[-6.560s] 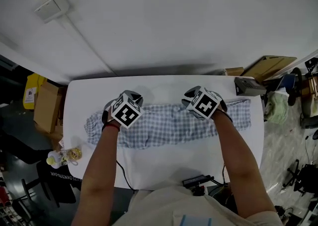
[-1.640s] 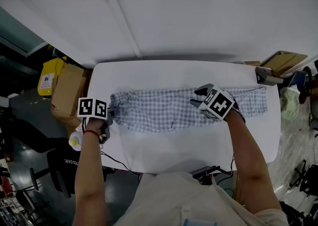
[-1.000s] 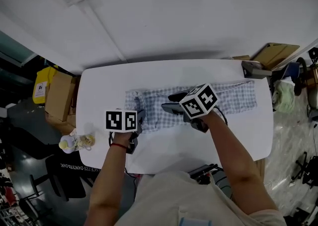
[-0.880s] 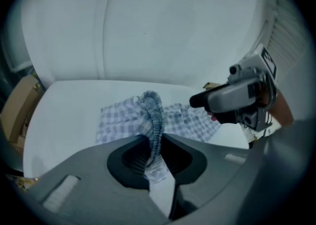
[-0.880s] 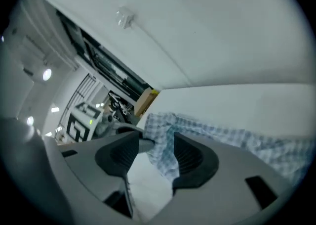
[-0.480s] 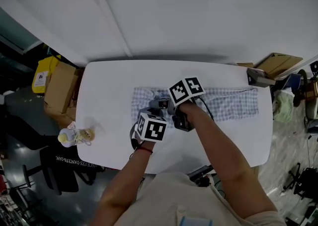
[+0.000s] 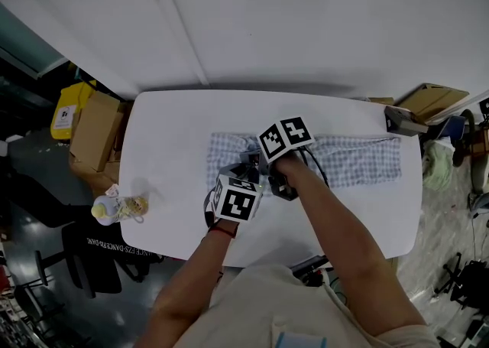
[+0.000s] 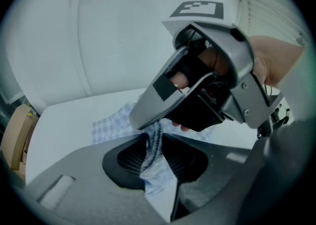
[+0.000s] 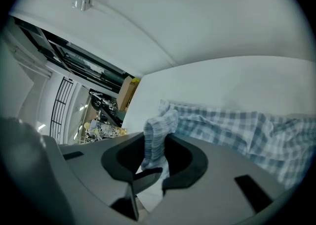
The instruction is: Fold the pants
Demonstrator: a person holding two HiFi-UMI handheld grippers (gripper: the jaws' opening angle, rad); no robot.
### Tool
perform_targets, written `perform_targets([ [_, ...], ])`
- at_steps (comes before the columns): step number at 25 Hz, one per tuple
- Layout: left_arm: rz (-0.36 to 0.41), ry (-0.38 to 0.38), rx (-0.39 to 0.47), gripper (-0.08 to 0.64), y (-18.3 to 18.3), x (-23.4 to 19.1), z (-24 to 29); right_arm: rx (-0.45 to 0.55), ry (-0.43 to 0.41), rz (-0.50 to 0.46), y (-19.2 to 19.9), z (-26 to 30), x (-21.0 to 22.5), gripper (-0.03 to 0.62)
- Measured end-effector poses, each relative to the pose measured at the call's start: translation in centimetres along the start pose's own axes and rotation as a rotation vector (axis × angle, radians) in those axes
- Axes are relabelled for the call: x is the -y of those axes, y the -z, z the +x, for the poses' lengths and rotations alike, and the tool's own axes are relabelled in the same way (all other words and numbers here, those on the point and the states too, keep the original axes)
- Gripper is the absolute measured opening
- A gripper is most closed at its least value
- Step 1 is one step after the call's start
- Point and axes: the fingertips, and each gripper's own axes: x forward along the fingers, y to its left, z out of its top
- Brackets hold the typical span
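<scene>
The blue checked pants (image 7: pixel 351 159) lie lengthwise across the white table (image 7: pixel 168 147), with their left end bunched up. Both grippers meet at that bunch. My left gripper (image 7: pixel 233 173) comes in from the near side. A raised fold of pants (image 8: pixel 111 122) stands between the pads of the left gripper (image 8: pixel 155 157), whose jaws are opening. My right gripper (image 7: pixel 246 159) reaches in from the right, and its jaws are closing on the same fold. In the right gripper view the fold fills the right gripper (image 9: pixel 155 162), and the rest of the pants (image 9: pixel 232 125) trails away to the right.
Cardboard boxes (image 7: pixel 95 136) and a yellow container (image 7: pixel 65 113) stand left of the table. A bottle with yellow contents (image 7: pixel 118 207) sits near the table's front left corner. A grey device (image 7: pixel 401 121) rests at the far right corner, with flat cardboard (image 7: pixel 439 98) beyond it.
The left gripper has brought the pants' left end rightward from the table's left side. The right gripper has come left to meet it. In the last half second both barely moved.
</scene>
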Motion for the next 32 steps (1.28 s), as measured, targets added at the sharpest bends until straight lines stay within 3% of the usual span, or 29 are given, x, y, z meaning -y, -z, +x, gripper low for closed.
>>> perform_targets([
  [4, -0.127, 0.142, 0.013, 0.171, 0.0, 0.2, -0.8, 0.020, 0.033, -0.022, -0.3, -1.4, 1.4, 0.104],
  [7, -0.232, 0.181, 0.000, 0.176, 0.4, -1.0, -1.8, 0.038, 0.047, -0.025, -0.2, -2.6, 2.4, 0.103],
  [13, -0.281, 0.240, -0.050, 0.179, 0.8, -1.0, -2.7, 0.025, 0.053, -0.063, 0.4, -5.1, 3.7, 0.101],
  [18, -0.393, 0.384, -0.011, 0.179, -1.3, 1.6, -2.3, 0.001, 0.066, -0.086, 0.9, -8.8, 5.4, 0.101],
  [22, -0.329, 0.411, -0.010, 0.171, -3.1, 4.2, -0.6, 0.021, 0.163, -0.121, 1.5, -12.5, 7.9, 0.101],
  [26, -0.237, 0.392, -0.075, 0.102, -3.7, 7.1, 1.4, 0.030, 0.259, -0.165, 2.8, -15.8, 10.3, 0.101],
  [32, -0.133, 0.449, -0.134, 0.100, -5.1, 12.1, 2.8, 0.025, 0.277, -0.127, 4.7, -20.6, 13.9, 0.101],
])
